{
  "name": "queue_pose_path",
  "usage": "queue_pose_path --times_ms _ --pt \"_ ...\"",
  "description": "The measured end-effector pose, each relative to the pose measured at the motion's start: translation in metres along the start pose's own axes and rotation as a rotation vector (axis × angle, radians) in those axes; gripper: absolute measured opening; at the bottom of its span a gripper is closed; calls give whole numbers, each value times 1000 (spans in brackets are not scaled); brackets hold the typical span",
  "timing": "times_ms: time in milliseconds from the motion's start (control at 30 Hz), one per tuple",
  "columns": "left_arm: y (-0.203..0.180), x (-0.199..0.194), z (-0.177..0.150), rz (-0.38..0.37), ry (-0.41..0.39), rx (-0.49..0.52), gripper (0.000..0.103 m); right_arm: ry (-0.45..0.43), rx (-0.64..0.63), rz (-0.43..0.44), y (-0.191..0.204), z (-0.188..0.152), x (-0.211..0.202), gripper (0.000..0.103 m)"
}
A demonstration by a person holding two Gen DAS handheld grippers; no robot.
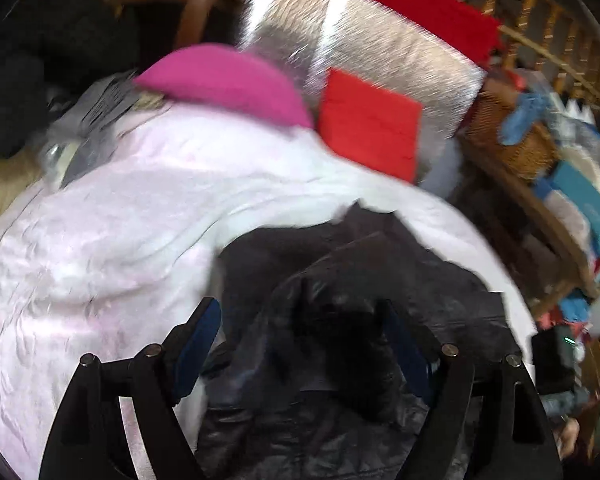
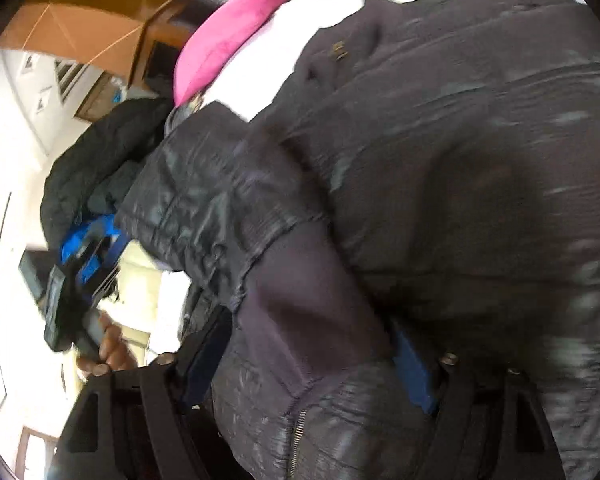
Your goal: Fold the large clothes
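The dark puffer jacket (image 2: pixel 440 160) is spread on a pale pink quilted bed cover (image 1: pixel 100 240), just beside a magenta pillow (image 1: pixel 228 80), and it is not yet folded neatly; most of the folding is judged to be left. A bunched part of the jacket is seen between the fingers of the left gripper (image 1: pixel 300 344), which is spread wide, apparently not pressing. A sleeve with its knit cuff (image 2: pixel 300 312) lies inside the right gripper (image 2: pixel 308 356); because of blur, a grasp cannot be told.
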State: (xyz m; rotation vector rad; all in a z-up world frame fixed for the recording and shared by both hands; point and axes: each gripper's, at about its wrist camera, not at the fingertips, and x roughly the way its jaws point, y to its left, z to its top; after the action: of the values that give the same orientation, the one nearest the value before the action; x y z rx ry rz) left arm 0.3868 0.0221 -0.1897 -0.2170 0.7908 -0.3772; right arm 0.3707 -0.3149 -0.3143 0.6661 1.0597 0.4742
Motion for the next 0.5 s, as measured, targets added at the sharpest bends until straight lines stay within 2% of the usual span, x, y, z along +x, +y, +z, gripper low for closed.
queue_pose_path --times_ms 33,67,267,300,333,433,500 --pt "2 6 -1 7 20 -10 83 -3 -31 -16 4 1 4 52" --pt "5 12 -2 9 46 -22 83 -9 -77 -36 13 -1 6 32" --pt "6 37 -11 23 147 -42 83 -106 -150 -117 35 -9 2 27" --pt "6 38 -12 30 150 -39 83 -129 -154 -148 37 -9 -1 23" --pt "4 37 -12 35 149 -32 83 -155 -160 -165 39 -9 -9 15" --pt "-3 31 -12 18 127 -11 83 -316 -211 -237 51 -3 -45 10" --pt "-12 27 -13 -7 109 23 83 -390 -194 -237 49 2 -67 10"
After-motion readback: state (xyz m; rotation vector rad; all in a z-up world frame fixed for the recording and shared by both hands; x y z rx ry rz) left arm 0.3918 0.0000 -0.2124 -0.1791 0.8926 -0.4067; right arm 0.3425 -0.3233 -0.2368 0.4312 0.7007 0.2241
